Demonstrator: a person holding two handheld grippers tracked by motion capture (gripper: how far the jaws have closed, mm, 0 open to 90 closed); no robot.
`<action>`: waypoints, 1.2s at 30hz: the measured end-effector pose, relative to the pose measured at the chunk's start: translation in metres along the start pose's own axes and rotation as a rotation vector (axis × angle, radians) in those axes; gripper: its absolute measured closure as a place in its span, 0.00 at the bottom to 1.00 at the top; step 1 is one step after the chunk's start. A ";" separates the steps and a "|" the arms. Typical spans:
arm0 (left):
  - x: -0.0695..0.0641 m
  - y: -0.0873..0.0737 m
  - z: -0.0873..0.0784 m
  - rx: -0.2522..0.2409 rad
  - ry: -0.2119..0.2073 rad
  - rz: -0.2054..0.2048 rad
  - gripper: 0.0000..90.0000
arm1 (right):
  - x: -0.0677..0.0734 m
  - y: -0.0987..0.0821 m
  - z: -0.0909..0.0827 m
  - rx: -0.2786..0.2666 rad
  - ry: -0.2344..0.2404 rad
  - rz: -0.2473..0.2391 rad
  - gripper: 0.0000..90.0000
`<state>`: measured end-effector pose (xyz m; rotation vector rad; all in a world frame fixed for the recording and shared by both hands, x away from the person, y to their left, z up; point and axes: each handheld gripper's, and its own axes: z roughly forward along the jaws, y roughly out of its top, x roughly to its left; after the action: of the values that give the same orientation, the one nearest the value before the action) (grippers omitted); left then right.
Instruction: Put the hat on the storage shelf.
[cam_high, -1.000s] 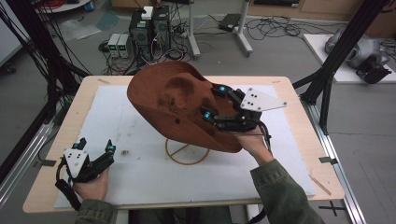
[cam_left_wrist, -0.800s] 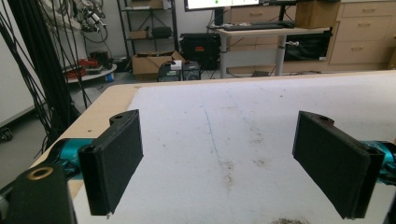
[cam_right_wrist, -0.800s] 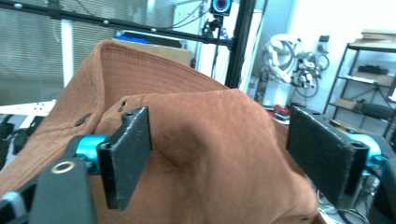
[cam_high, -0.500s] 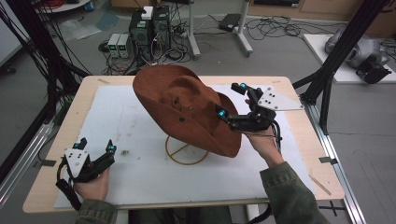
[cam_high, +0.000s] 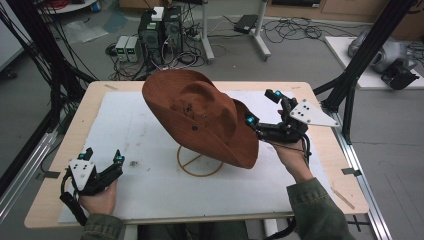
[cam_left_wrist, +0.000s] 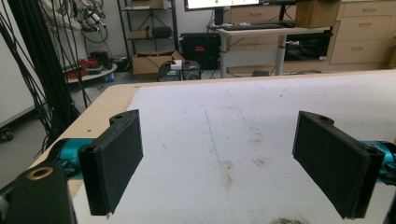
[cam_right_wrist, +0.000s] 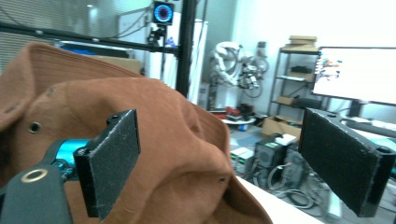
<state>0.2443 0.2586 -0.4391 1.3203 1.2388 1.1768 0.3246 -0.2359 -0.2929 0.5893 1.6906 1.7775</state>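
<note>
A brown wide-brimmed hat (cam_high: 200, 117) rests tilted over a wooden ring stand (cam_high: 200, 163) at the middle of the table. My right gripper (cam_high: 262, 107) is just right of the hat's brim. Its jaws have just been opening and now stand open, with neither pad pressing on the hat. In the right gripper view the hat (cam_right_wrist: 177, 154) lies close behind the left jaw of the right gripper (cam_right_wrist: 219, 140). My left gripper (cam_high: 104, 155) rests open near the table's front left corner. In its own view the left gripper (cam_left_wrist: 219, 140) has bare mat between the jaws.
A stained white mat (cam_high: 135, 130) covers most of the wooden table (cam_high: 345, 185). Black frame posts (cam_high: 360, 65) stand at the table's far corners. Computer boxes and cables (cam_high: 160, 30) lie on the floor beyond the far edge.
The right gripper let go of the hat's brim and drew off to the right with its jaws wider. The hat settled a little to the left on its stand. The left gripper stayed put.
</note>
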 end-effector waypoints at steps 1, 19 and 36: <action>0.000 0.000 0.000 0.001 -0.001 0.000 0.18 | 0.000 -0.001 -0.001 0.004 -0.017 -0.005 0.14; 0.004 0.000 -0.002 -0.007 0.007 -0.041 0.18 | -0.011 -0.028 -0.033 0.040 -0.306 0.048 0.14; 0.003 0.001 -0.003 -0.025 0.017 -0.039 0.18 | -0.030 -0.076 -0.068 0.081 -0.550 0.115 0.14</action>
<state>0.2413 0.2615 -0.4377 1.2649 1.2525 1.1750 0.3092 -0.3058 -0.3713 1.1143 1.3656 1.4438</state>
